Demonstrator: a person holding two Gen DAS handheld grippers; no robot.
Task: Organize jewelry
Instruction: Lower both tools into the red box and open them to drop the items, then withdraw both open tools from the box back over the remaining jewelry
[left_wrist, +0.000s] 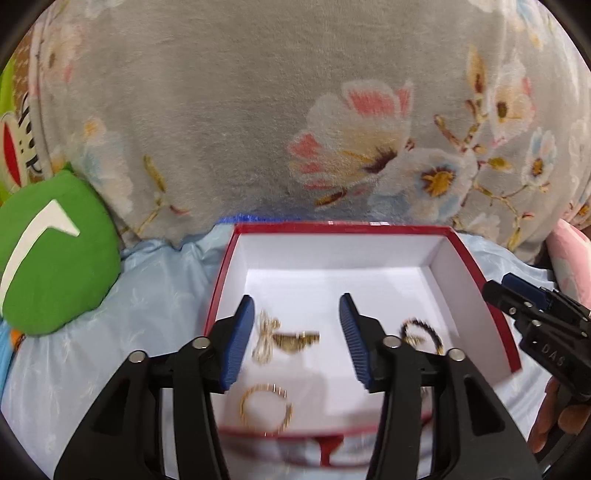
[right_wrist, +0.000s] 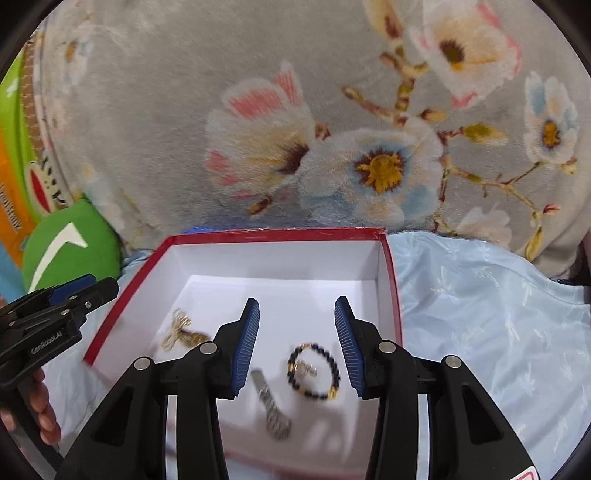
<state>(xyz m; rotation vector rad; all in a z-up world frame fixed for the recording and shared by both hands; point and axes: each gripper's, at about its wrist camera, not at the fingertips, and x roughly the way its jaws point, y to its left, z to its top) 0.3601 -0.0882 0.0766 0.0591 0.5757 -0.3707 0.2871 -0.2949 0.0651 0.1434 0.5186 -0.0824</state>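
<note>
A red box with a white inside (left_wrist: 465, 254) (right_wrist: 391, 266) lies on pale blue cloth. In it lie a gold chain piece (left_wrist: 284, 338) (right_wrist: 181, 332), a gold ring-shaped bangle (left_wrist: 266, 410), a dark beaded bracelet with gold beads (left_wrist: 424, 332) (right_wrist: 314, 371) and a silver watch band (right_wrist: 273, 410). My left gripper (left_wrist: 297, 341) is open and empty above the gold pieces. My right gripper (right_wrist: 297, 345) is open and empty above the beaded bracelet. Each gripper shows at the edge of the other's view (left_wrist: 535, 317) (right_wrist: 55, 310).
A grey floral blanket (left_wrist: 295, 110) (right_wrist: 295, 110) rises behind the box. A green cushion (left_wrist: 51, 258) (right_wrist: 70, 243) lies at the left. Pale blue cloth (right_wrist: 498, 332) spreads to the right of the box. A pink item (left_wrist: 569, 254) sits at the far right.
</note>
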